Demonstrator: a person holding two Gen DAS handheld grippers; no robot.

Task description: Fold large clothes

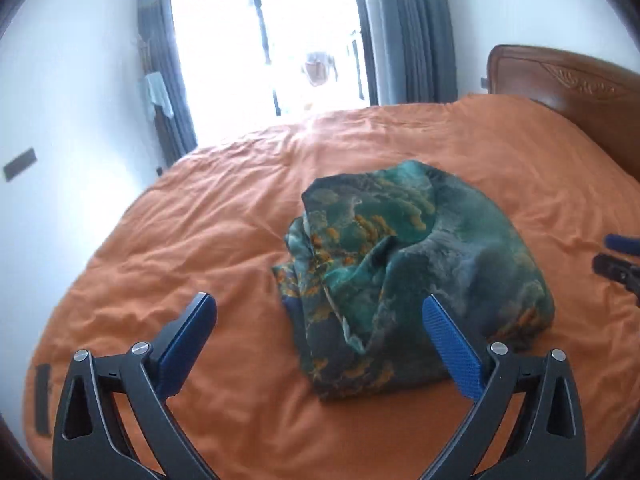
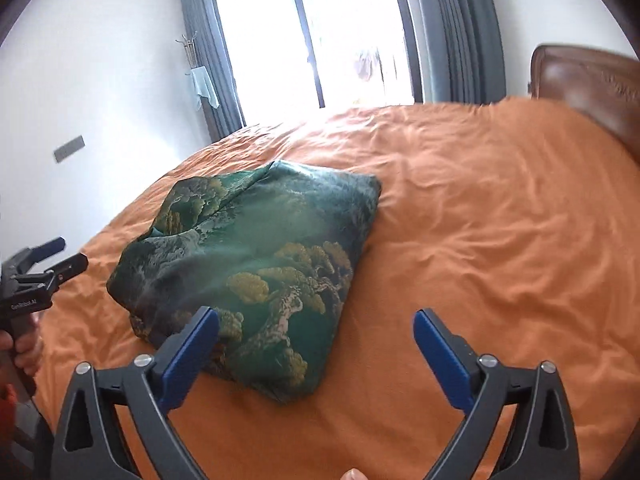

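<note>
A green garment with gold tree print [image 1: 404,276] lies in a folded, rumpled bundle on the orange bed cover [image 1: 224,208]. In the right wrist view the same garment [image 2: 256,268] shows a flatter top face. My left gripper [image 1: 318,308] hangs above the bundle's near edge, open wide with nothing between its blue fingers. My right gripper [image 2: 316,322] is also open and empty, just right of the bundle's near corner. The right gripper's tips [image 1: 618,258] show at the left view's right edge. The left gripper [image 2: 66,258] shows at the right view's left edge, held by a hand.
The bed cover [image 2: 500,240] stretches wide to the right of the garment. A brown wooden headboard [image 1: 568,88] stands at the far right. A bright window with grey curtains [image 1: 416,28] lies beyond the bed. A dark flat object [image 1: 42,396] rests at the bed's left edge.
</note>
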